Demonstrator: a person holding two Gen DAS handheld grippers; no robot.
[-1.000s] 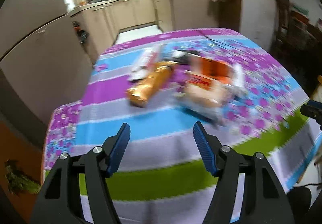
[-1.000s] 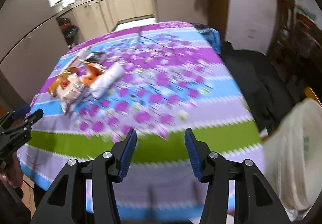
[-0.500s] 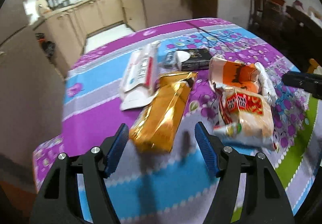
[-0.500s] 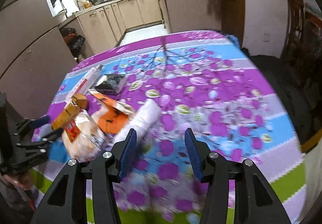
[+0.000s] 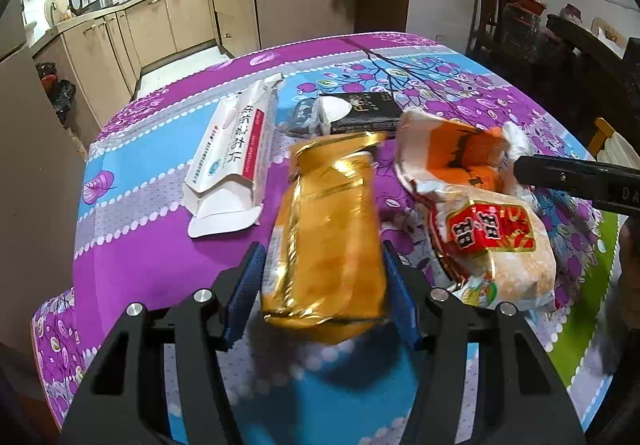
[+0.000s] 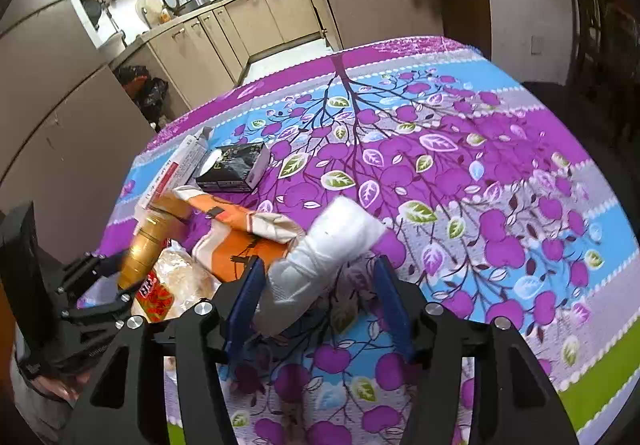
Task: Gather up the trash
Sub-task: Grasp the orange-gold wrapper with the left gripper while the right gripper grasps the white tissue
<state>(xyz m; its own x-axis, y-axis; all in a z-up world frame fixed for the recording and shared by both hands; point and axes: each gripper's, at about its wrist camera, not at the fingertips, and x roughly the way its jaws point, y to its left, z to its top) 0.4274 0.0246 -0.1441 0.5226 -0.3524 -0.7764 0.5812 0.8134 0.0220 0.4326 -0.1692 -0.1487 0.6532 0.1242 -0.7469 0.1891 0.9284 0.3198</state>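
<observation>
Trash lies on the flowered tablecloth [image 5: 132, 245]. My left gripper [image 5: 322, 291] is open, its blue pads either side of a gold snack bag [image 5: 328, 237]. Beside it lie a white carton [image 5: 236, 149], a black box [image 5: 360, 111], an orange-white wrapper [image 5: 452, 153] and a red-labelled clear bag [image 5: 496, 245]. My right gripper [image 6: 316, 305] is open around the near end of a white wad of plastic [image 6: 320, 257], which lies toward its left pad. The gold bag [image 6: 146, 249], orange wrapper [image 6: 236, 237] and black box [image 6: 236, 165] show there too.
Kitchen cabinets [image 5: 168, 17] stand beyond the far table edge. Dark chairs and furniture [image 5: 580, 45] are at the right. The right half of the tablecloth [image 6: 480, 185] holds no objects. The left gripper [image 6: 92, 285] shows at the left of the right wrist view.
Both grippers moved forward and down to the trash. The left one now straddles the gold bag; the right one now straddles the white wad. Both stay open.
</observation>
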